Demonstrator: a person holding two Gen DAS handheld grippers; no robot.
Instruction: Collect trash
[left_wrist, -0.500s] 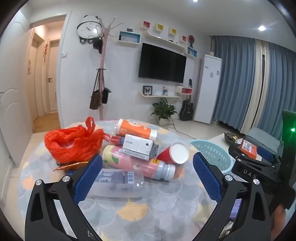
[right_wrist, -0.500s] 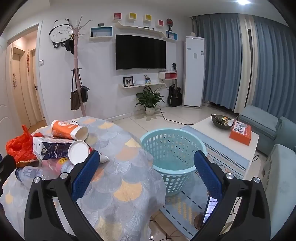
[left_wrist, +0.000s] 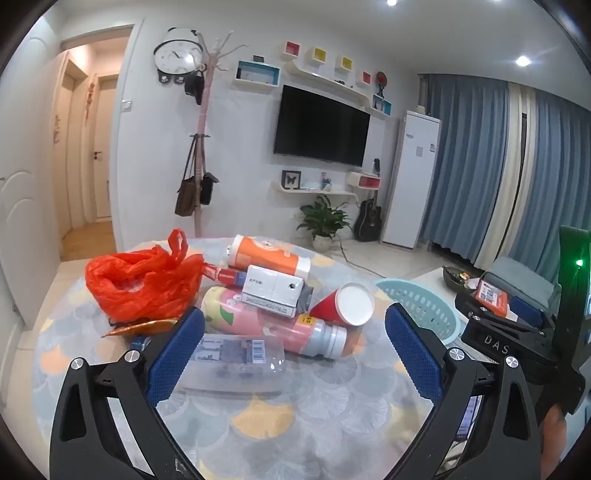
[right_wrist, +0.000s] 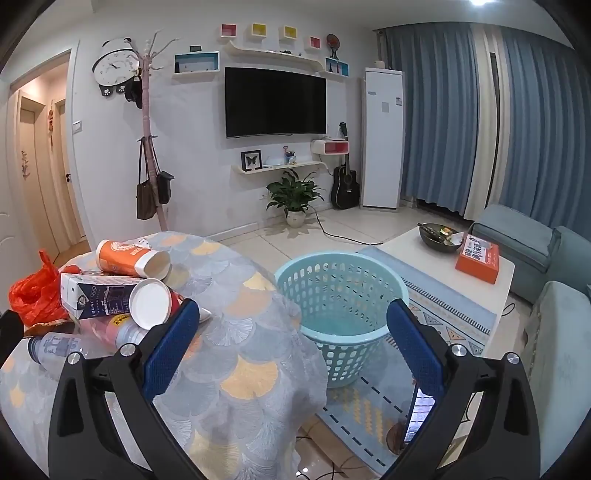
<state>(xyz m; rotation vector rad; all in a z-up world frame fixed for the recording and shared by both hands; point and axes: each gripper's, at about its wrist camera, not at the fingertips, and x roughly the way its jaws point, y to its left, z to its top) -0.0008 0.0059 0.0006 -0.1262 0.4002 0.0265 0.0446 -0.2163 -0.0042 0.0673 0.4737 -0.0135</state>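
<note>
Two grippers hover over a round bench (left_wrist: 295, 413) draped in a fan-patterned cloth, and both have their blue-padded fingers spread wide with nothing between them. Seen from the left gripper (left_wrist: 293, 354), the trash lies heaped just ahead: a crumpled orange plastic bag (left_wrist: 144, 284) at the left, a clear plastic bottle (left_wrist: 236, 360) lying nearest the fingers, a pink bottle (left_wrist: 273, 321) on its side behind it, a white carton (left_wrist: 275, 290) resting on top of the pink bottle, a red paper cup (left_wrist: 345, 304) tipped over with its white mouth facing the camera, and an orange-and-white cup (left_wrist: 267, 254) lying at the far side of the heap. Part of the right gripper's black body shows at this view's right edge. From the right gripper (right_wrist: 293, 350), the same heap sits at the left, while the light blue basket (right_wrist: 341, 314) stands on the floor just beside the bench's edge, on a patterned rug. Beyond the basket, a white low table (right_wrist: 443, 254) carries an orange box (right_wrist: 478, 258) and a dark bowl (right_wrist: 439, 238).
</note>
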